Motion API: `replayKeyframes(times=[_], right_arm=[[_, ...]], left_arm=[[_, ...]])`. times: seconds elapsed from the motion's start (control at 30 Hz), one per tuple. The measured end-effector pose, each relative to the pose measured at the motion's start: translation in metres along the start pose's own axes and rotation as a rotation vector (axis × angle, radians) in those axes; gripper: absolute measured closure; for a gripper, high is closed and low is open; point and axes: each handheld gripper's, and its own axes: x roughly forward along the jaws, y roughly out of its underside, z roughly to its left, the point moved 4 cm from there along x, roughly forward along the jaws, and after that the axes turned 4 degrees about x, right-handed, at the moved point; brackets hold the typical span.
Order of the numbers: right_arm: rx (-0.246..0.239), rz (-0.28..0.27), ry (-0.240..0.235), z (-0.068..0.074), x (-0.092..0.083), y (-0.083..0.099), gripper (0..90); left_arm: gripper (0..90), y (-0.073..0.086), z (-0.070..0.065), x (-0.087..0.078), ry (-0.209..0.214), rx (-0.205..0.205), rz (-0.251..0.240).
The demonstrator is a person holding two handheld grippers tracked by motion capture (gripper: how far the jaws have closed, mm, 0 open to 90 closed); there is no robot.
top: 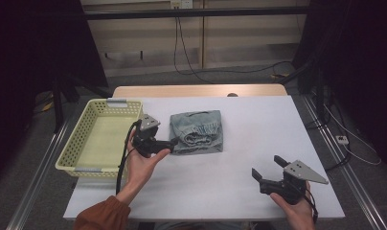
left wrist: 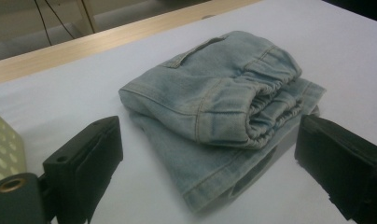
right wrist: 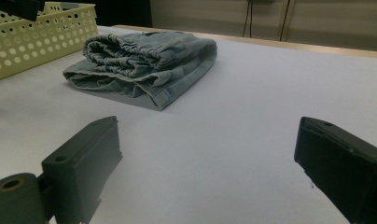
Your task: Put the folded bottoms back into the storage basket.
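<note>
Nearest, the right gripper [top: 267, 173] hovers with jaws spread over bare white table [top: 258, 124] (wide room around it). Farther in, the left gripper [top: 173, 142], jaws apart, meets the folded jeans [top: 197, 131] at mid-table; beside them, the yellow basket [top: 72, 143] holds nothing.

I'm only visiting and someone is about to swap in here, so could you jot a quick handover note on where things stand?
Left gripper: open, at the near-left edge of the folded denim garment, nothing gripped.
Right gripper: open, holding nothing, near the table's front right, apart from the garment.
Yellow basket: at the table's left, beside the garment.
Done: garment lies folded.
Left: probably grip it and move it, perhaps into the basket.
</note>
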Motion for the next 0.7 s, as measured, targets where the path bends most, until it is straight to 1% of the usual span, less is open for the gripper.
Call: replayKeyframes(times=[0.07,0.13,0.17,0.2,0.27,0.37,0.4,0.47,0.53,0.57,0.6,0.67,0.7], right_arm=[[-0.004,0.005,-0.005,0.001,0.001,0.000,7.1],[-0.004,0.008,-0.005,0.002,0.000,0.001,7.2],[-0.007,0.007,-0.005,0.002,0.000,0.000,7.2],[-0.006,0.006,-0.005,0.002,-0.001,0.000,7.1],[-0.005,0.008,-0.006,0.002,-0.001,0.001,7.1],[-0.004,0.011,-0.008,0.002,0.000,0.001,7.1],[-0.006,0.013,-0.009,0.002,0.000,0.001,7.1],[-0.006,0.013,-0.008,0.002,0.000,0.001,7.1],[-0.004,0.014,-0.008,0.002,0.000,0.001,7.1],[-0.004,0.014,-0.008,0.002,0.000,0.001,7.1],[-0.005,0.016,-0.008,0.002,0.001,0.001,7.1],[-0.004,0.016,-0.009,0.002,0.001,0.001,7.1],[-0.005,0.016,-0.011,0.002,0.001,0.001,7.1]], left_arm=[[7.8,-0.003,0.001,0.004,0.004,-0.014,0.008],[7.9,-0.005,0.003,0.007,0.002,-0.018,0.013],[7.9,-0.005,0.003,0.009,0.002,-0.028,0.013],[8.4,-0.006,0.004,0.010,-0.004,-0.023,0.019],[8.6,-0.008,0.005,0.014,-0.007,-0.029,0.026],[9.0,-0.009,0.006,0.016,-0.018,-0.026,0.029],[9.0,-0.011,0.007,0.018,-0.021,-0.035,0.037],[9.0,-0.013,0.008,0.020,-0.023,-0.039,0.036],[9.0,-0.016,0.010,0.023,-0.024,-0.055,0.026],[9.0,-0.017,0.011,0.025,-0.027,-0.049,0.038],[9.0,-0.018,0.012,0.029,-0.022,-0.061,0.041],[9.0,-0.019,0.012,0.031,-0.024,-0.065,0.042],[9.0,-0.019,0.013,0.034,-0.027,-0.057,0.053]])
